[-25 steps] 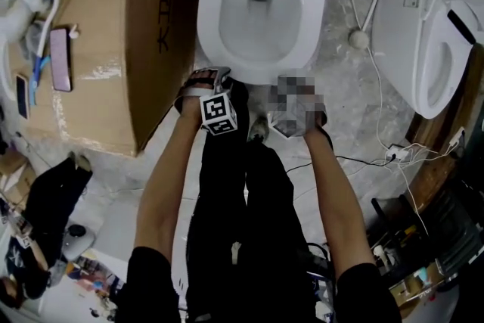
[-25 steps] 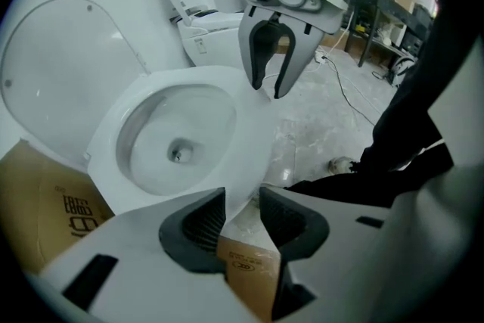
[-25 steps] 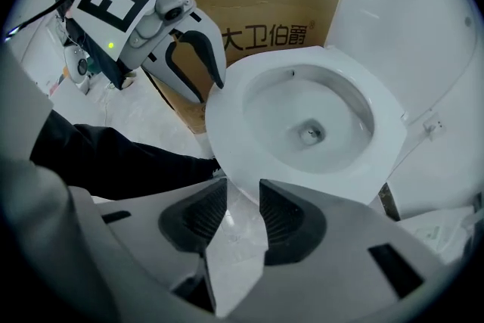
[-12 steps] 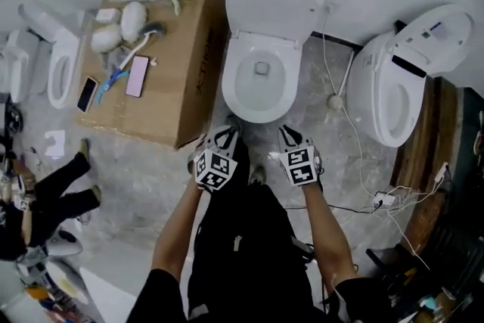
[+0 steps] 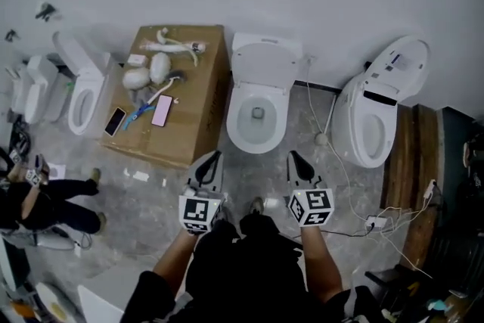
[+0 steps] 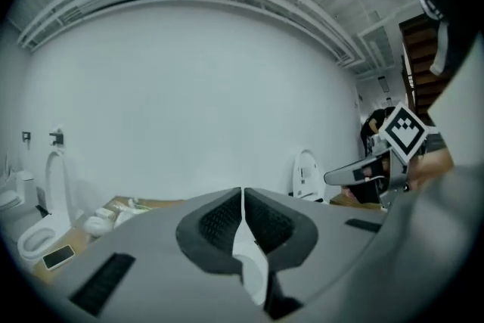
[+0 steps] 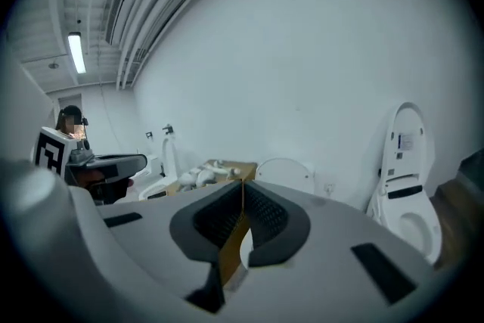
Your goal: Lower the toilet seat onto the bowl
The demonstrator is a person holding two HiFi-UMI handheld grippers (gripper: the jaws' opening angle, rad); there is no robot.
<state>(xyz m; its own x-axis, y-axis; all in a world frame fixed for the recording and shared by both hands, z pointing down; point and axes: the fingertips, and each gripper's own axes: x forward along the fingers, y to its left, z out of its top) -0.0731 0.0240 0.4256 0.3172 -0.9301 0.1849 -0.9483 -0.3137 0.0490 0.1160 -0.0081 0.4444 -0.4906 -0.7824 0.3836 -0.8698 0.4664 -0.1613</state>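
Observation:
The white toilet (image 5: pixel 257 117) stands against the wall between a cardboard box and another toilet. Its cover (image 5: pixel 263 66) is raised and leans back on the wall; the same cover (image 7: pixel 284 173) shows in the right gripper view. A white ring lies round the bowl opening; I cannot tell seat from rim. My left gripper (image 5: pixel 215 155) and right gripper (image 5: pixel 292 155) hover side by side over the floor, short of the bowl's front, touching nothing. Both pairs of jaws are closing, pads meeting at the tips, nothing between them (image 6: pixel 242 197) (image 7: pixel 242 189).
A cardboard box (image 5: pixel 198 117) left of the toilet carries a phone (image 5: pixel 162 110) and white parts. Another toilet (image 5: pixel 372 125) with its lid up stands at the right, one more (image 5: pixel 83 91) at the far left. Cables (image 5: pixel 355 197) trail on the floor. A person (image 5: pixel 45 204) crouches at the left.
The head view has pulled up and back, so the toilet looks smaller. Both grippers have drawn away from the bowl's front edge, and their jaws have gone from wide apart to closed.

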